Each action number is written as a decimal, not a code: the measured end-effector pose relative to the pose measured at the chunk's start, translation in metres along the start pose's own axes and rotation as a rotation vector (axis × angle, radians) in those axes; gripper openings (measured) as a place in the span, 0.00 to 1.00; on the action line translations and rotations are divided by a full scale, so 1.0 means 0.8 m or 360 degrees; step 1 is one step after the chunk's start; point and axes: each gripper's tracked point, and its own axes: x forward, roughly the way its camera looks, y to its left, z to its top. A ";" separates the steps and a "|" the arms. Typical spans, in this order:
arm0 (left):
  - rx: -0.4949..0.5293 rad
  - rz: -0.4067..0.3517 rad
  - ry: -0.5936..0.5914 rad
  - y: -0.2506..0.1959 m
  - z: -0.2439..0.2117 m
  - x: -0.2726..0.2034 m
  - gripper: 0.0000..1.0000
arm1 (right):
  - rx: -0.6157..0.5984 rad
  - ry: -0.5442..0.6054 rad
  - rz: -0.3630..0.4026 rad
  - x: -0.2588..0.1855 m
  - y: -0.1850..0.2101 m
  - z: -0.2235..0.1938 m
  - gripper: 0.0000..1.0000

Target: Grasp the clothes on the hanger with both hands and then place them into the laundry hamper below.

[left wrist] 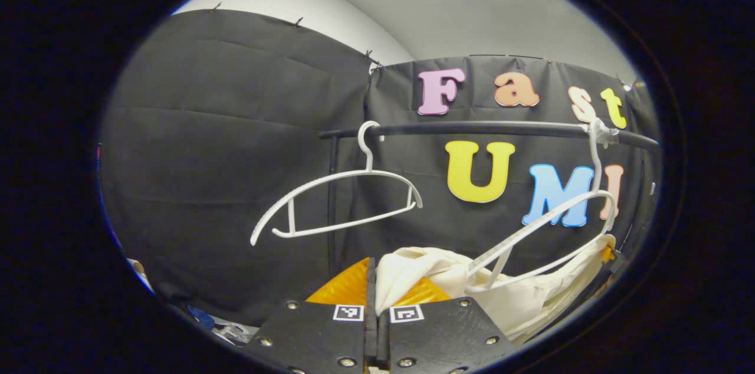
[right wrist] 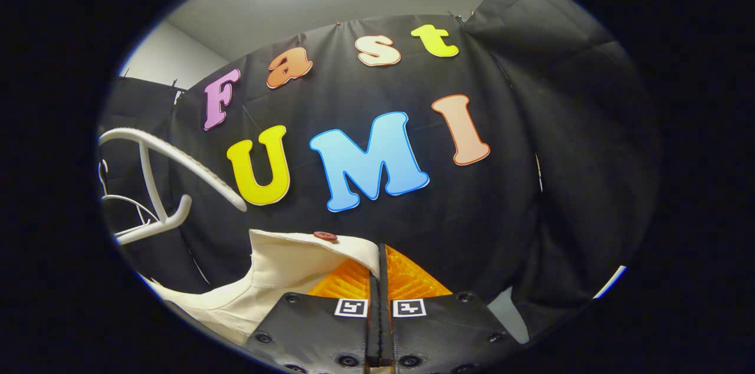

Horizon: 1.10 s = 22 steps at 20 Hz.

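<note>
The left gripper (left wrist: 373, 279) and the right gripper (right wrist: 382, 271) each pinch the cream garment (left wrist: 531, 294) between closed fingers; it hangs between them, off the white hangers (left wrist: 336, 197) on the black rail (left wrist: 472, 127), with a red button (right wrist: 325, 236) near its edge

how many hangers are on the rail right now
2. One bare hanger hangs toward the rail's left end; the other hanger hangs tilted at its right end, against the cream garment.

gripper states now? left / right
Left gripper: shut on the cream garment.
Right gripper: shut on the cream garment, near its button.
</note>
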 end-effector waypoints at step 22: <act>0.0112 -0.0612 0.0236 0.113 -0.100 -0.080 0.01 | -0.0335 0.0008 -0.0080 -0.301 0.107 -0.042 0.01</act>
